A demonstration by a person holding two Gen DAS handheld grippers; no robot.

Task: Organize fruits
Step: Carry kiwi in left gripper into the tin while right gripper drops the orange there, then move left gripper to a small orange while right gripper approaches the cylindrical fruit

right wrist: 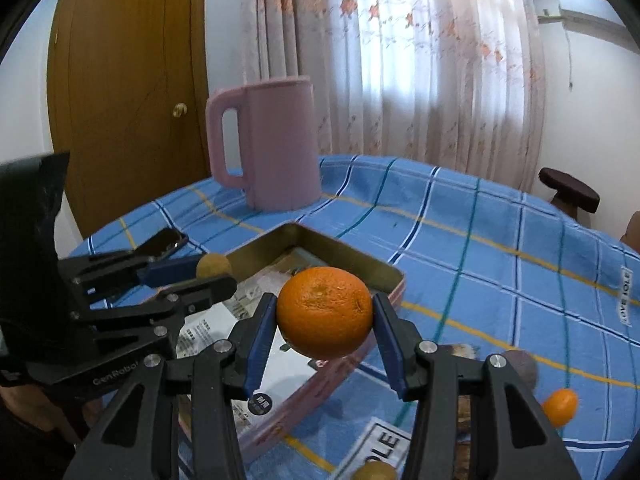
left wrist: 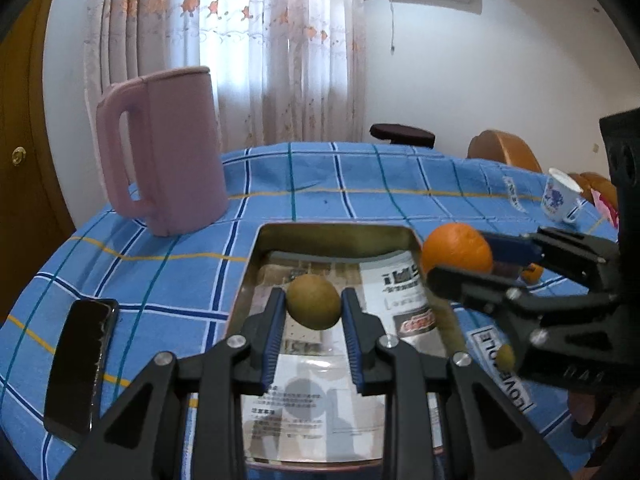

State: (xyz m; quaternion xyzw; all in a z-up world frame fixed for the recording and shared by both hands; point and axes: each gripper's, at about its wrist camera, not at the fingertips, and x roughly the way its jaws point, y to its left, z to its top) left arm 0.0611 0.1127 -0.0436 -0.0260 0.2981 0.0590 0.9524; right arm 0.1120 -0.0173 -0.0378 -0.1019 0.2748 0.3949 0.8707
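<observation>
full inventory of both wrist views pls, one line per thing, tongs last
kiwi: 1, brown-green, held over the tin
orange: 1, orange, held above the tin's edge
small orange fruit: 1, orange, on the cloth right of the tin
tin tray: 1, gold inside, pink outside, lined with newspaper, table centre
pitcher: 1, pink, behind the tin to the left
phone: 1, black, on the cloth left of the tin
cup: 1, white with blue print, far right
tablecloth: 1, blue plaid, covering the table
stool: 1, dark, beyond the table
left tongs: black, blue pads, shut on kiwi
right tongs: black, blue pads, shut on orange
</observation>
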